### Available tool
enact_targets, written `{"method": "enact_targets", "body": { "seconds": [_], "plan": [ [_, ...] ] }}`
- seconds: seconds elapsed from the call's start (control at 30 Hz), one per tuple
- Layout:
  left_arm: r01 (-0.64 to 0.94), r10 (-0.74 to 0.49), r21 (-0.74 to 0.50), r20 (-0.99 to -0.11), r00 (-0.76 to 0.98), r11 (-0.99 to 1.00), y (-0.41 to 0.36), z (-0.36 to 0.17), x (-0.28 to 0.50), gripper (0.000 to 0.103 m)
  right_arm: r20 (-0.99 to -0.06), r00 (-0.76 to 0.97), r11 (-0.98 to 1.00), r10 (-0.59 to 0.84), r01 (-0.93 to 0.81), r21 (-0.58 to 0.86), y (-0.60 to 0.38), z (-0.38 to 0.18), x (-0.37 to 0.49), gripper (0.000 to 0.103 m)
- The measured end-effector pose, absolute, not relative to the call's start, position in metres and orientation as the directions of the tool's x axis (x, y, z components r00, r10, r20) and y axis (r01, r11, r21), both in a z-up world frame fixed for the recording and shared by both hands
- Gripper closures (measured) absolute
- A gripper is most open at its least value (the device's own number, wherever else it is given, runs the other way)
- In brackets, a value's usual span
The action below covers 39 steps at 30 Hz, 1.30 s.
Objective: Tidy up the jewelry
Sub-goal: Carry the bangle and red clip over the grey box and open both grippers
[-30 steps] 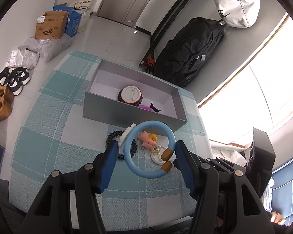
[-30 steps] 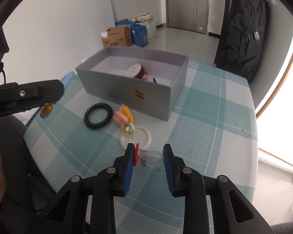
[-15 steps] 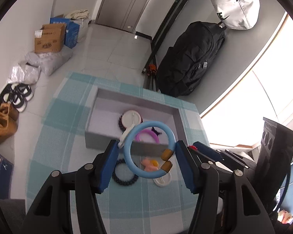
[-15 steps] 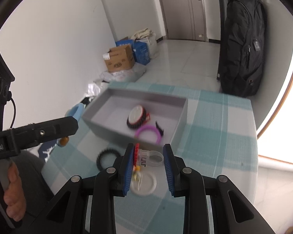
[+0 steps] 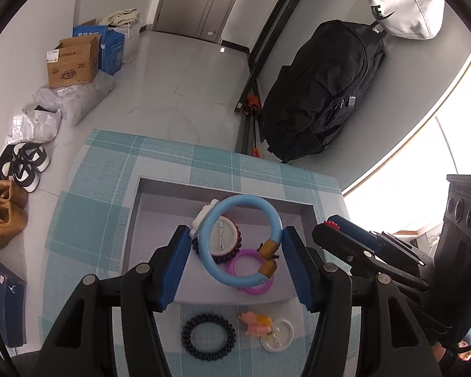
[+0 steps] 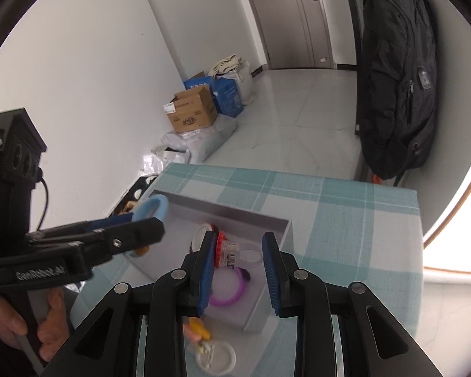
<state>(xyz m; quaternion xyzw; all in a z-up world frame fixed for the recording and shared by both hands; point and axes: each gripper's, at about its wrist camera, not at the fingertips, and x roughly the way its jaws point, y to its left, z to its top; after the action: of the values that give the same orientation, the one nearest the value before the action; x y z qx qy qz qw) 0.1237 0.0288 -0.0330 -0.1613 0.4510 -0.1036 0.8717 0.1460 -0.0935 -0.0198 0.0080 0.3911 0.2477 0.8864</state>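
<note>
The main risk, judged from here, is a tangled drop: both tongs hang over the same grey box [image 5: 132,220] close together, so releasing at once could knock one piece onto the rim or out onto the checked cloth [image 5: 88,194]. The left gripper [image 5: 232,262] is clenched across the blue bangle [image 5: 240,240], which sits between its pads and rises toward 12 o'clock, above the beaded bracelet [image 5: 223,248] and purple ring [image 5: 251,270] lying in the box. The right gripper [image 6: 238,262] grasps a small clear ring with a red top [image 6: 232,253], pressed to its 9 o'clock pad. A black coil tie [image 5: 208,336] and a pink charm [image 5: 256,322] wait on the cloth at 6 o'clock.
</note>
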Motion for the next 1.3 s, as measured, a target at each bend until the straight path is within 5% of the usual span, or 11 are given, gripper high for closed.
{"method": "enact_targets", "body": {
  "seconds": [1.17,1.3],
  "plan": [
    [0.093,-0.416,-0.44,-0.731,0.54,0.893,0.02,-0.047,0.144,0.047,-0.67,0.565,0.864,0.482,-0.43,0.26,-0.099,-0.028,0.159,0.073],
    [0.063,-0.403,-0.438,-0.749,0.525,0.897,0.021,-0.049,0.146,0.033,-0.653,0.584,0.868,0.482,-0.419,0.266,-0.107,-0.02,0.156,0.063]
  ]
}}
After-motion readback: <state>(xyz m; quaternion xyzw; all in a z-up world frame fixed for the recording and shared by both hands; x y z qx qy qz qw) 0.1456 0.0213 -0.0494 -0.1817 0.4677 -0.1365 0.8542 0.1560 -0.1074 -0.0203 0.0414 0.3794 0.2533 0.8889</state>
